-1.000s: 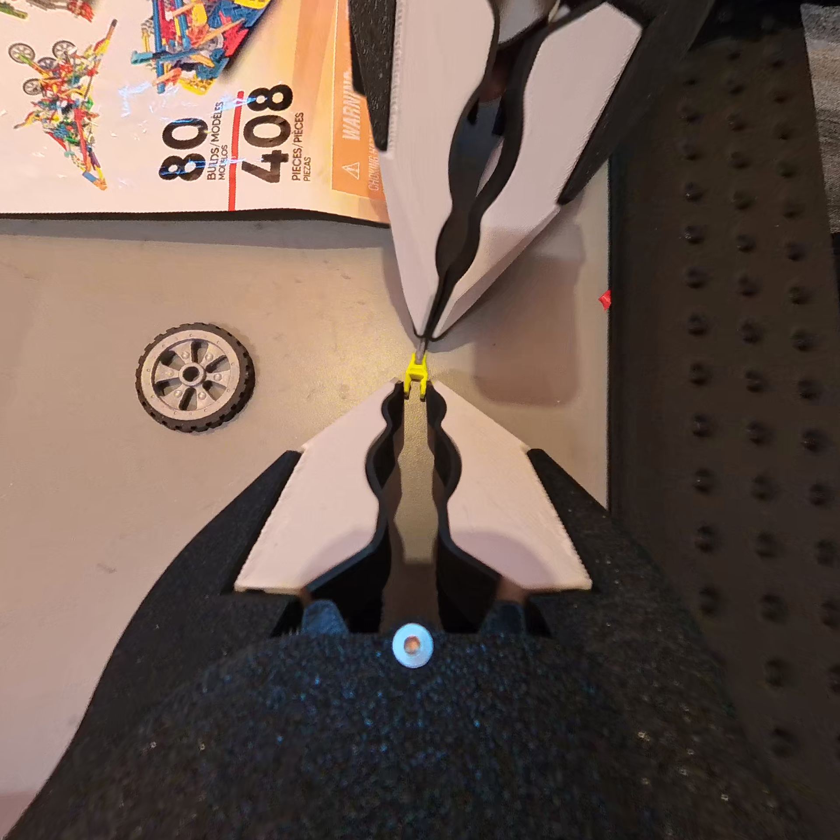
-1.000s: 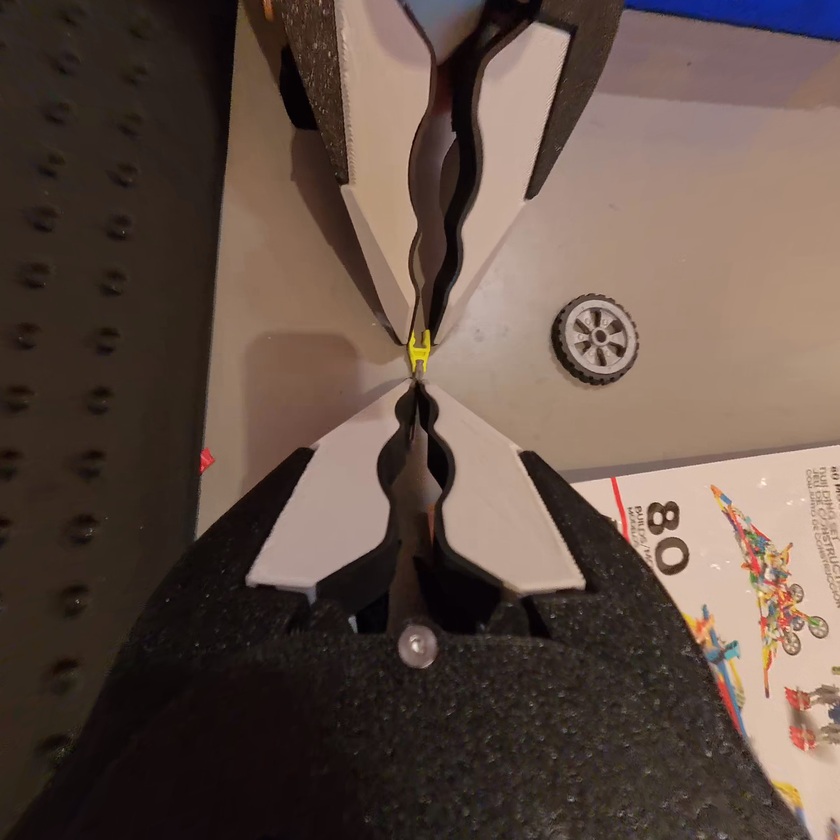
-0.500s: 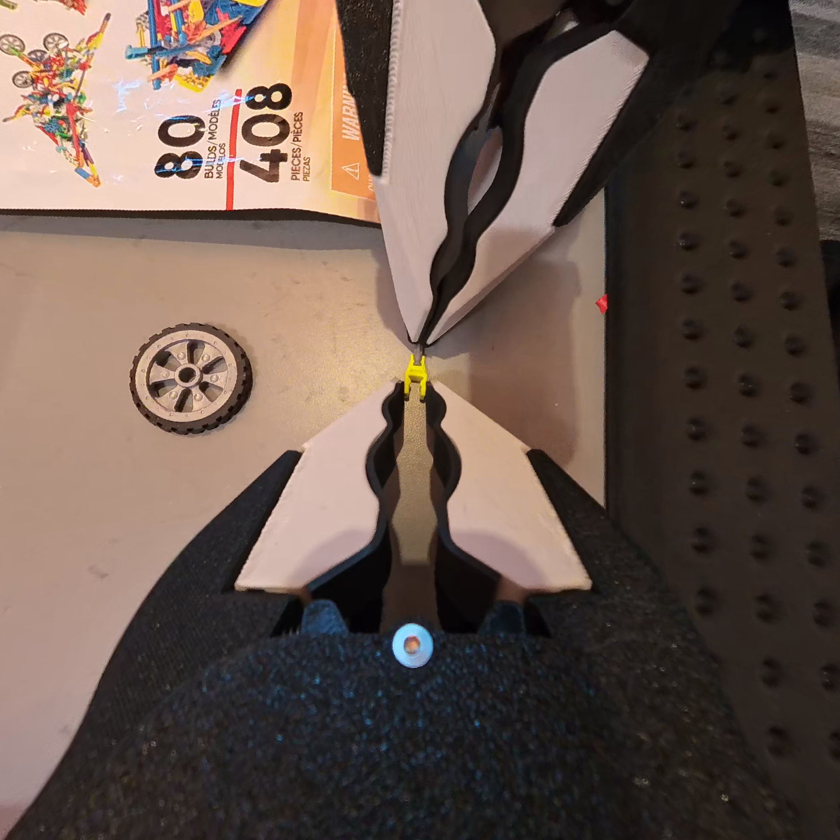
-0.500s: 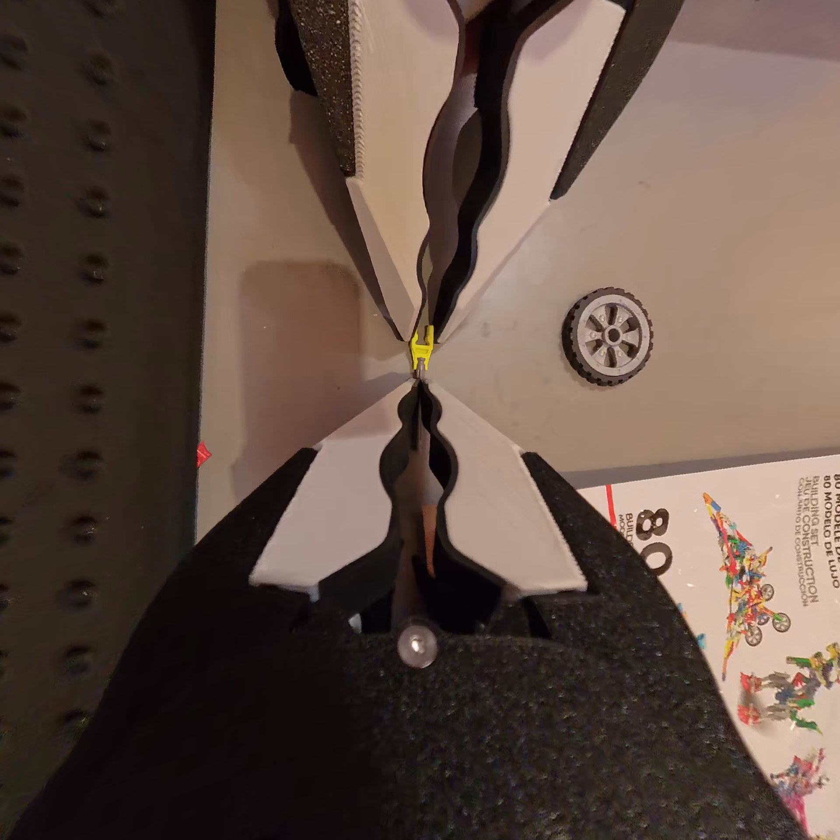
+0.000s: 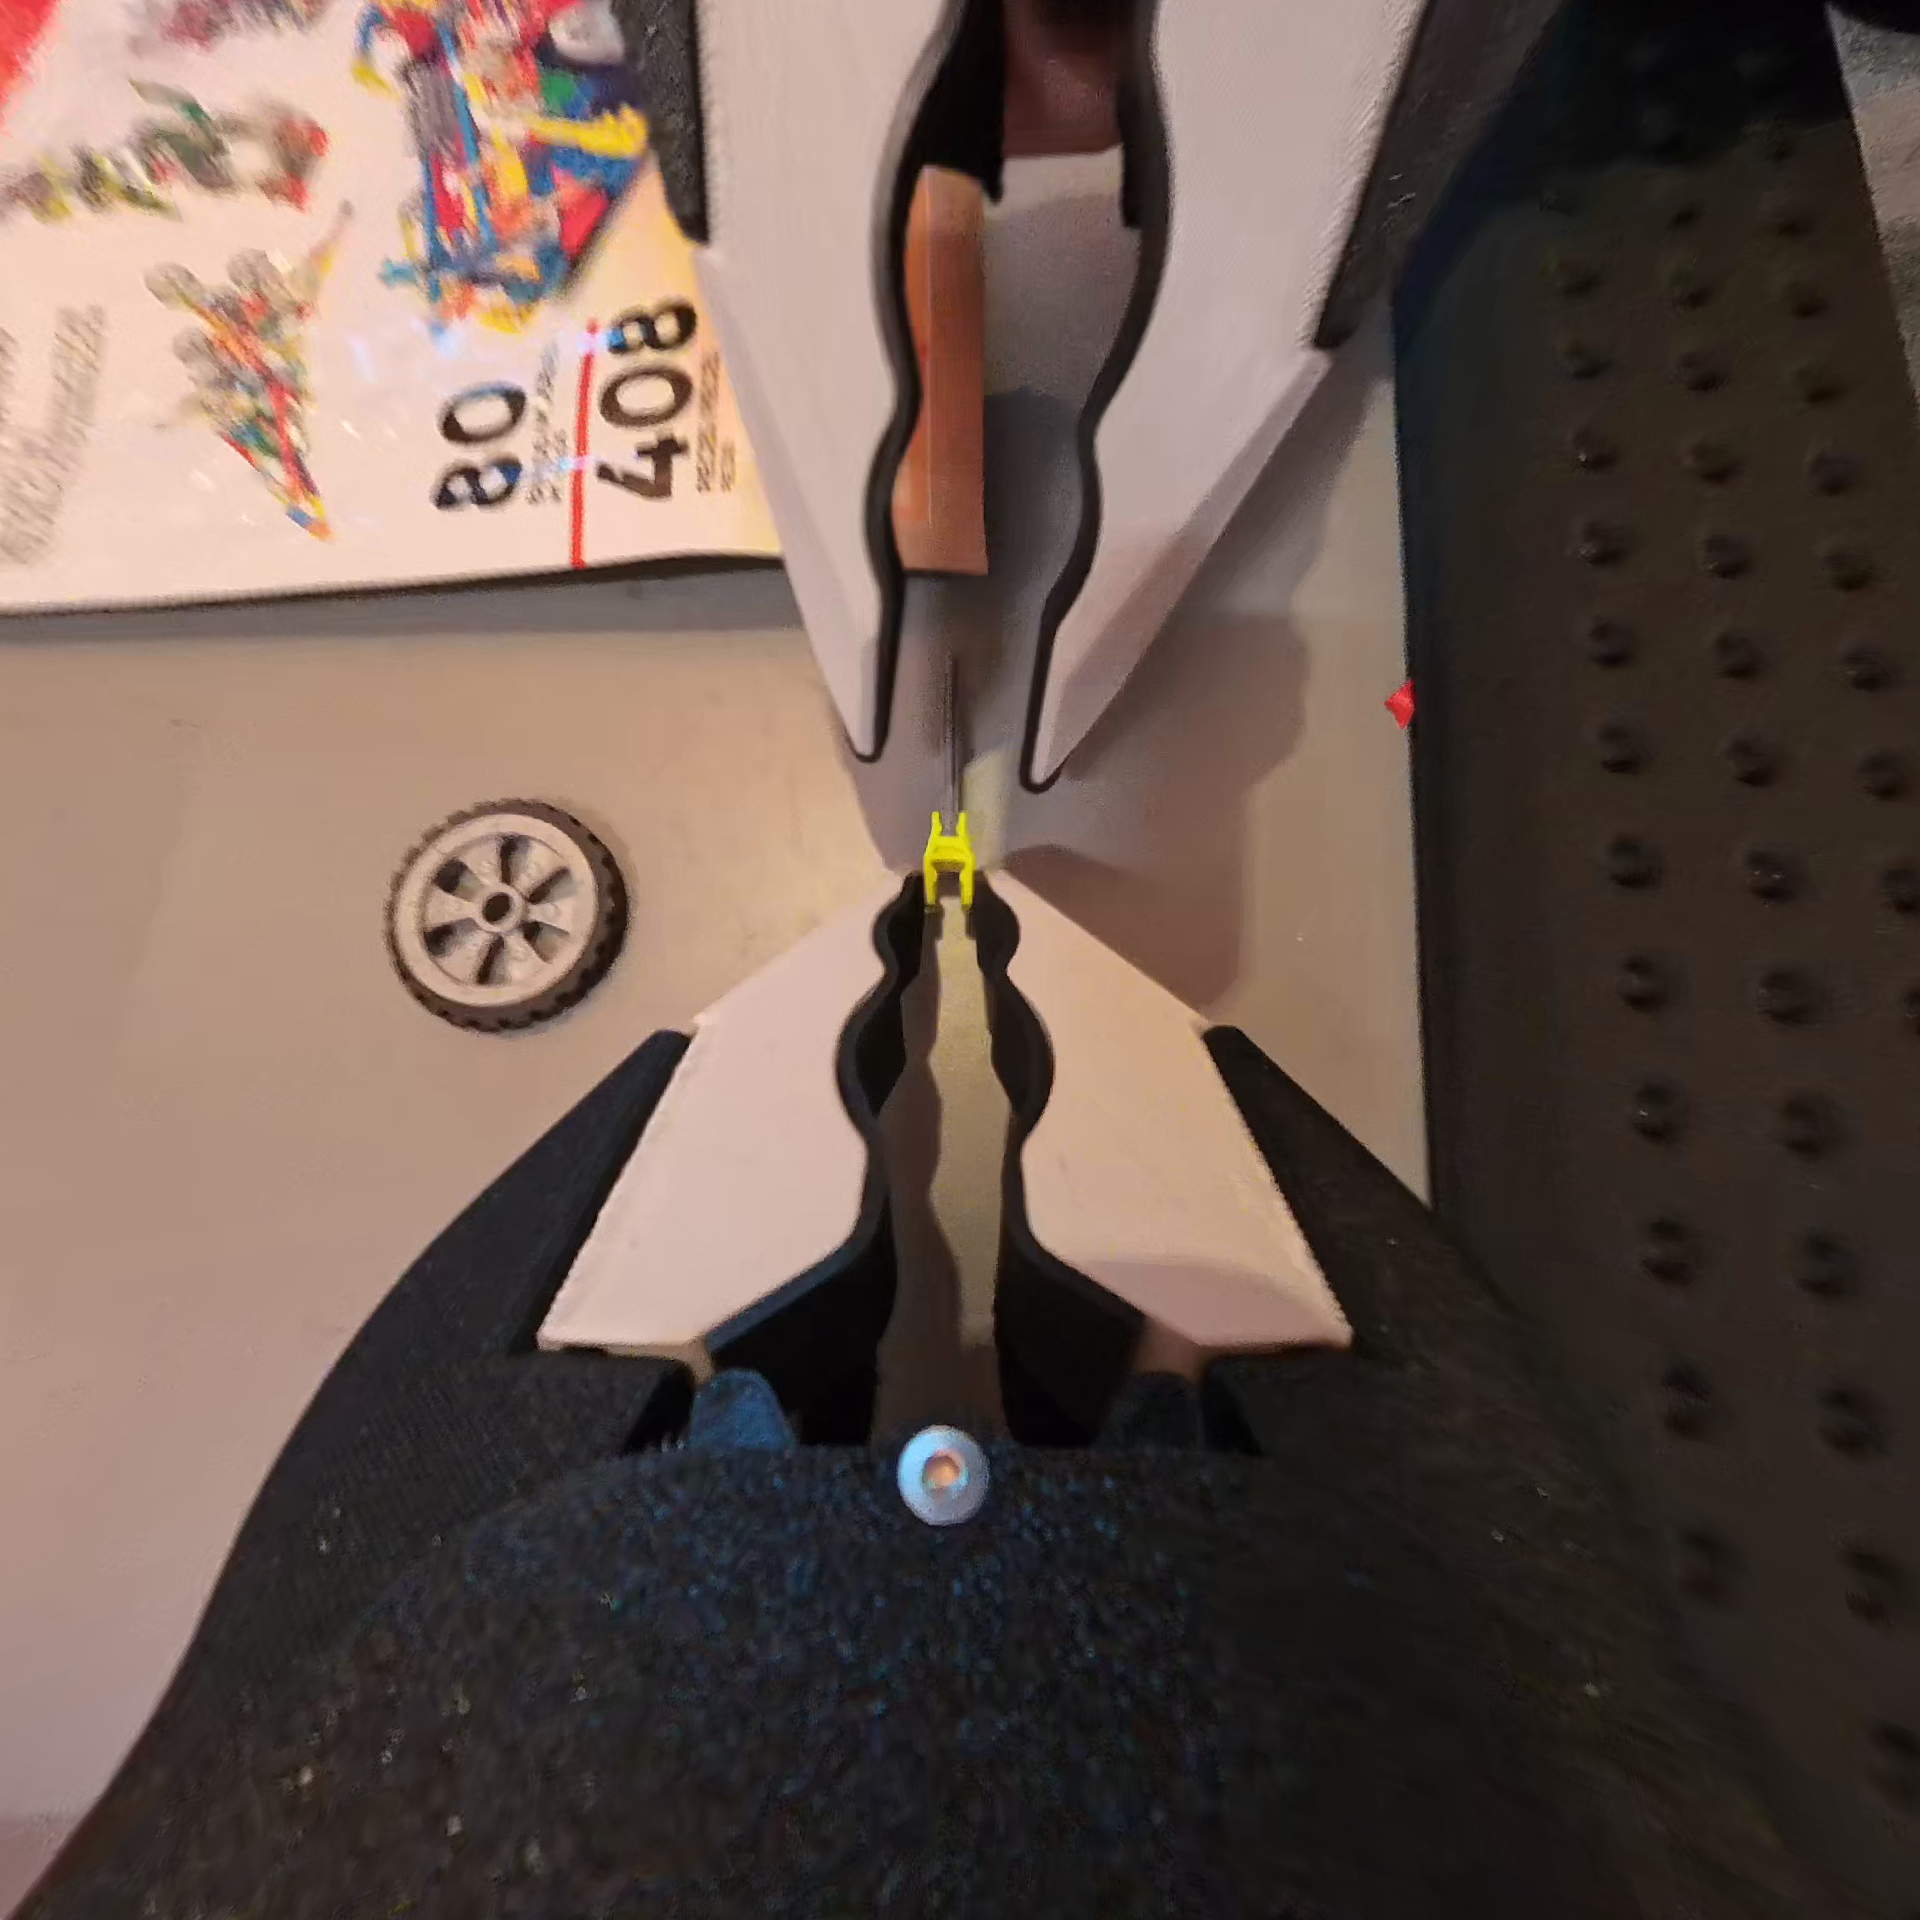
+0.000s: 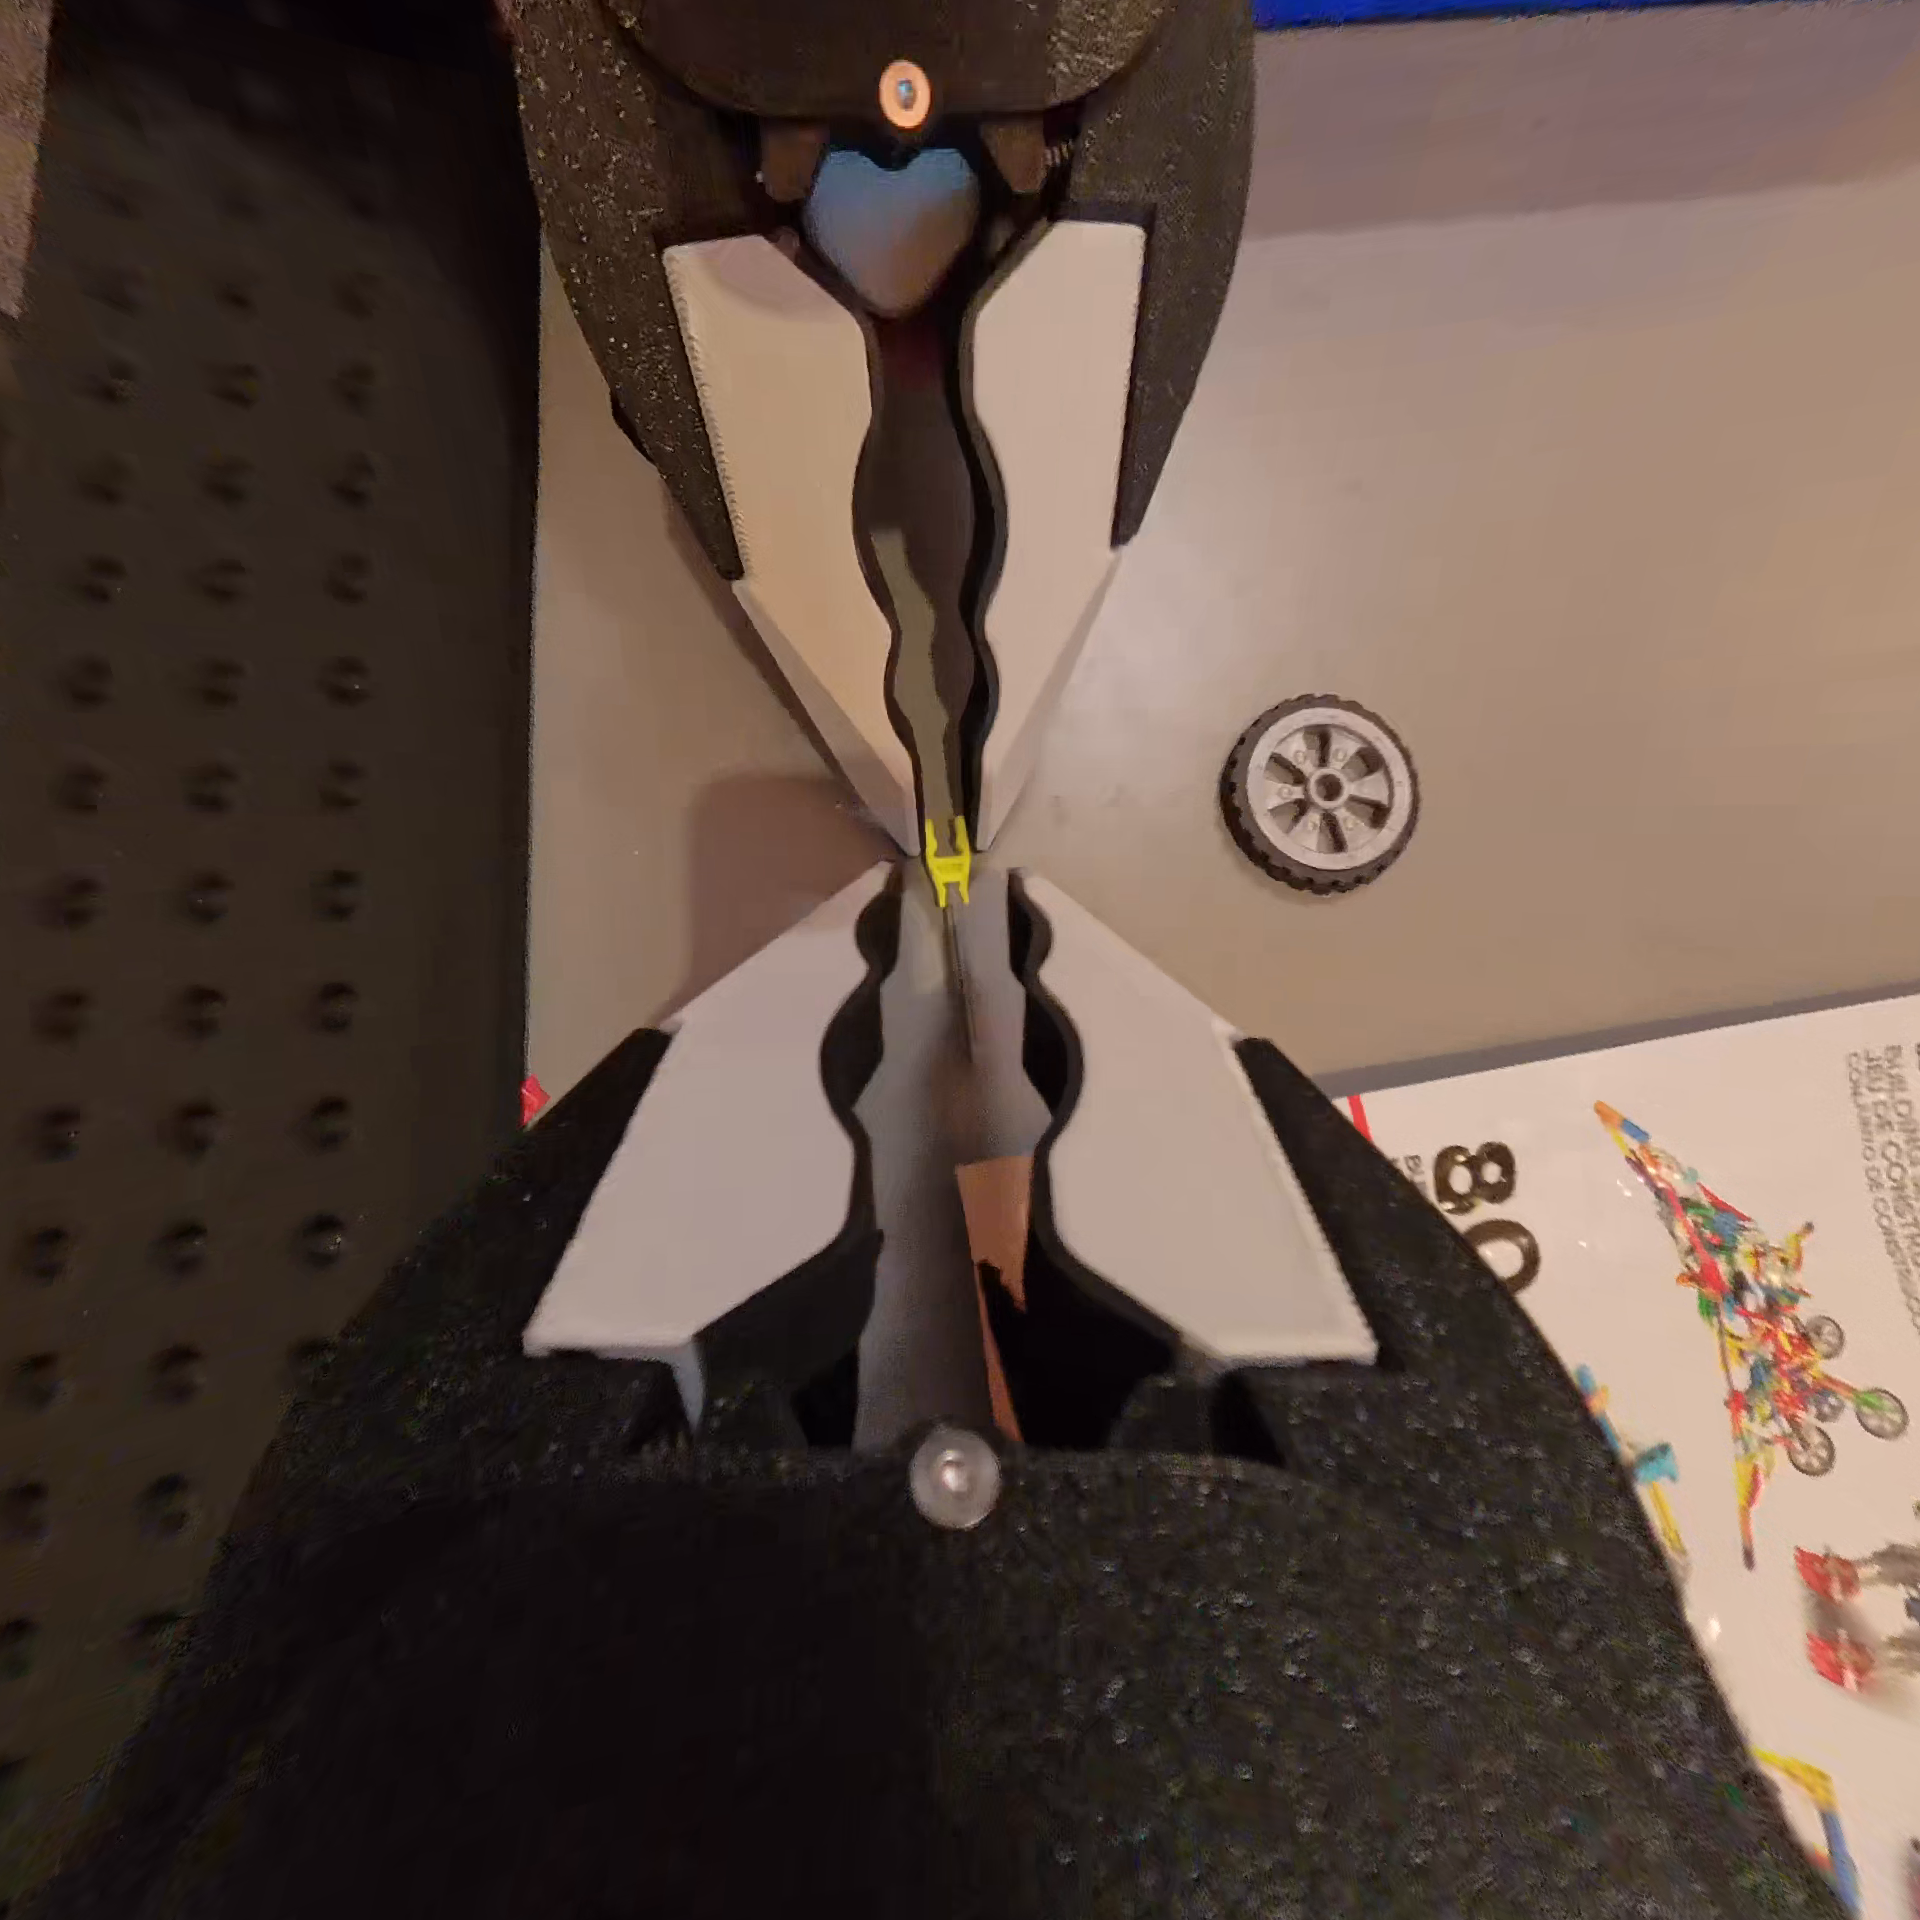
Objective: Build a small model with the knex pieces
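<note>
1. The left gripper (image 5: pixel 948 902) pinches a small yellow plastic clip connector (image 5: pixel 948 858) between the very tips of its white fingers (image 5: pixel 790 1143). The tips stand only as far apart as the clip is wide.
2. The right gripper (image 6: pixel 951 883) faces it head-on. Its fingers (image 6: pixel 727 1174) are parted with a clear gap at the tips and touch nothing that can be seen.
3. A thin dark grey rod (image 6: pixel 958 971) runs from the far end of the yellow clip back into the gap between the right gripper's fingers. It looks seated in the clip. Whether anything farther back holds the rod cannot be told.
4. A brown-orange strip (image 6: pixel 997 1247) shows deep between the right gripper's fingers; what it is cannot be told.
5. The clip hangs above the smooth grey desk (image 5: pixel 260 1195), near the edge where the desk meets a black studded mat (image 5: pixel 1714 935).
6. A toy wheel with a grey spoked hub and black rubber tyre (image 5: pixel 507 914) lies flat on the desk, well apart from both grippers.
7. A white printed cardboard box with colourful pictures of construction models (image 5: pixel 312 364) lies flat on the desk beyond the wheel, partly under the right gripper in the left wrist view.
8. A tiny red piece (image 5: pixel 1400 703) sits at the mat's edge.
</note>
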### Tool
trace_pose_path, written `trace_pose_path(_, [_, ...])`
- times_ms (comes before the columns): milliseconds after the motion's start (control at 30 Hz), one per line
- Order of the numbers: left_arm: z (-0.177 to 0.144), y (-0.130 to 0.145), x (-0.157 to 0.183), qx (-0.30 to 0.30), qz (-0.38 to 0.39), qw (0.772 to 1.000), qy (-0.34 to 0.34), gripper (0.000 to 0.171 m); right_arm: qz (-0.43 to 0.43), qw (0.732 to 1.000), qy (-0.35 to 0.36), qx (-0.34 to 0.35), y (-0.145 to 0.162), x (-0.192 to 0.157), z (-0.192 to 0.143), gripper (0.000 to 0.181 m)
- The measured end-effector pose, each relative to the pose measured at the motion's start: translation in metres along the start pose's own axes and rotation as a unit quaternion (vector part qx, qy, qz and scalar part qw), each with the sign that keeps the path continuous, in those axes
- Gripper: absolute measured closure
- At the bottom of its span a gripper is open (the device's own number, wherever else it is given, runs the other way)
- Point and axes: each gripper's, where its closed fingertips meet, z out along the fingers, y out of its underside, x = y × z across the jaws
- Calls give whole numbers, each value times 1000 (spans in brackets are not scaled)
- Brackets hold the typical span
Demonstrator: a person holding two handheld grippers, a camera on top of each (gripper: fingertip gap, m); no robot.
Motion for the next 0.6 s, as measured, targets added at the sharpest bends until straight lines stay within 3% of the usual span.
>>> trace_pose_path(167, [-23,-32,-3,54,135,985,-97,165,20,1000,0,11,3,9,-4,158])
trace_pose_path(300, [-28,-35,-7,35,214,963,-162,165,28,998,-22,43,-3,5,-10,176])
trace_pose_path(467, [-30,-38,-14,22,248,946,-205,165,27,997,-7,71,-8,10,-16,179])
trace_pose_path(600, [-36,-43,-25,43,209,951,-225,156,-7,996,42,79,-13,19,-20,180])
